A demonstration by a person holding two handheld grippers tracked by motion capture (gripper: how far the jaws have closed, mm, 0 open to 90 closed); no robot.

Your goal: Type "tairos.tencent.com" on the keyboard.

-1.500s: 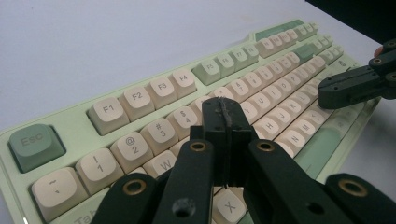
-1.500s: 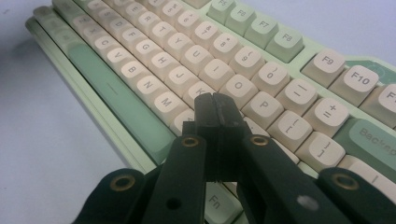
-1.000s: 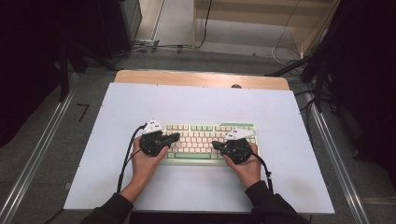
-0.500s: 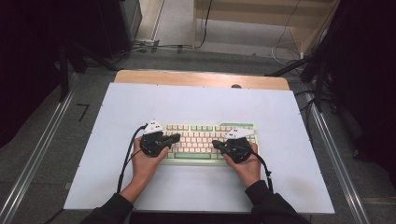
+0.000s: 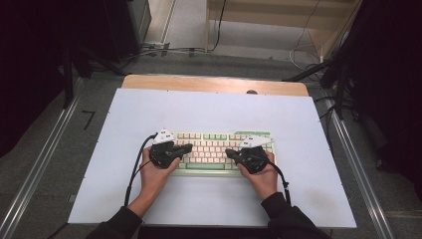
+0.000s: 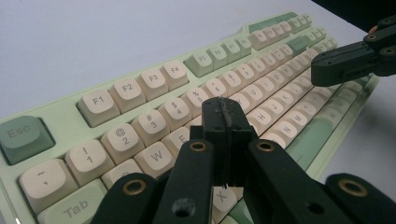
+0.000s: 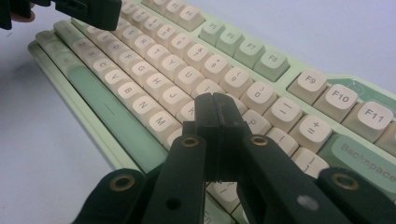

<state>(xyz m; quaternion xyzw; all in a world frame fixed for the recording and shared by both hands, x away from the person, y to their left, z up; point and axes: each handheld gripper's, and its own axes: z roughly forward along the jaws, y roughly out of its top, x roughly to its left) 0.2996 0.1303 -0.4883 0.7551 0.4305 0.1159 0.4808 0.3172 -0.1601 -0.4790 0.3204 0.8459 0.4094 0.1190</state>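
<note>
Here the left gripper (image 6: 223, 108) is seen in its own view with both jaws pressed flat together and nothing held between them, the closed tip poised over the letter keys near the number row of the keyboard (image 6: 154, 79). The right gripper (image 7: 216, 105) is likewise closed on nothing, its tip set above the keys near P and O on the keyboard (image 7: 243, 56). Key legends are legible only in the two gripper views; from the high view the keyboard (image 5: 219, 135) is made out as a pale green board with cream keys, lying near the middle of the white table (image 5: 209, 107), slightly toward the person. Whether either tip touches a key cannot be told. Wide bare table is left on both sides of the keyboard and beyond it, up to the wooden strip (image 5: 209, 83) at the far edge. Both forearms are brought in from the near edge, the left gripper (image 5: 185, 148) and right gripper (image 5: 230, 153) angled inward toward each other over the keys, apart.
</note>
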